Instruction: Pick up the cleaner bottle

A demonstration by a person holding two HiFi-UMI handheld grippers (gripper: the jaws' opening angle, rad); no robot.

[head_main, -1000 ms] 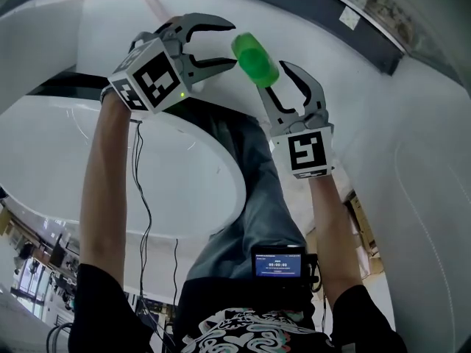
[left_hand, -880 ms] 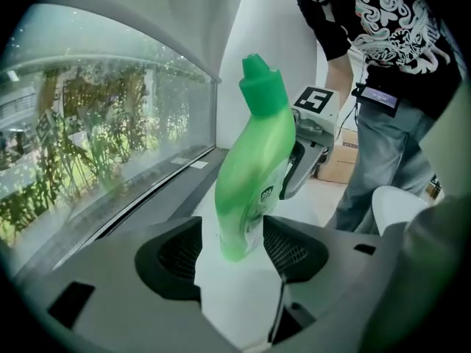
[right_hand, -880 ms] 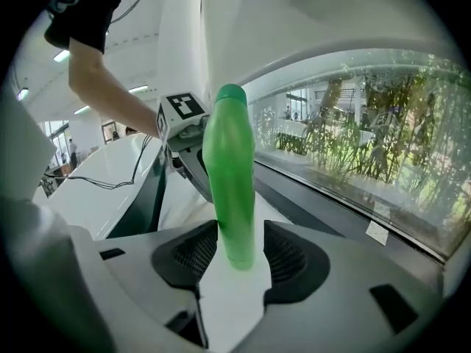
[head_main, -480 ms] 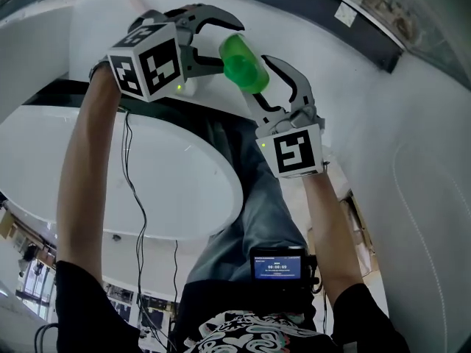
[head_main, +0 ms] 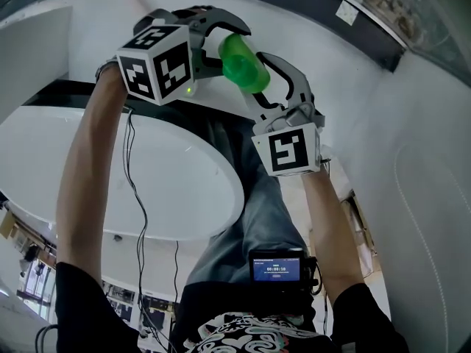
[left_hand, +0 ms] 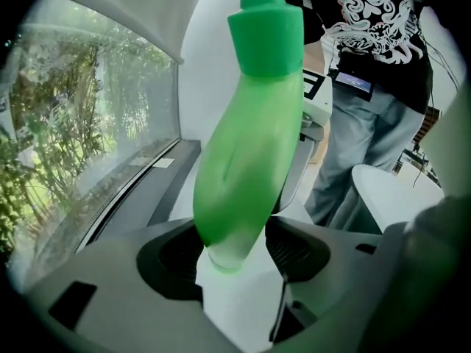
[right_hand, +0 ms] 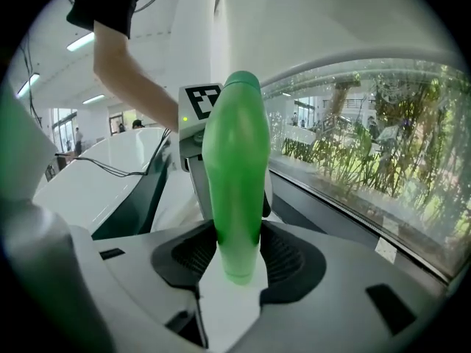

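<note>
A bright green cleaner bottle [head_main: 246, 63] hangs in the air between my two grippers, clear of any surface. My left gripper [head_main: 234, 50] has its jaws around one end. In the left gripper view the bottle [left_hand: 250, 160] runs away from the pads, cap [left_hand: 265, 28] at the far end, with both pads against its sides. My right gripper [head_main: 257, 76] grips the other end. In the right gripper view the bottle [right_hand: 235, 168] stands up between the pads, touching both. The two grippers face each other.
A round white table [head_main: 147, 190] lies below the left arm, with black cables hanging by it. A curved glass wall with plants behind it [right_hand: 368, 160] and a dark sill [left_hand: 158, 190] run alongside. The person's legs and a waist-mounted screen [head_main: 278, 265] are close below.
The left gripper, clear of the bottle a second ago, has moved in and rolled, and its jaws now sit around the bottle's end. The right gripper and bottle shifted slightly left.
</note>
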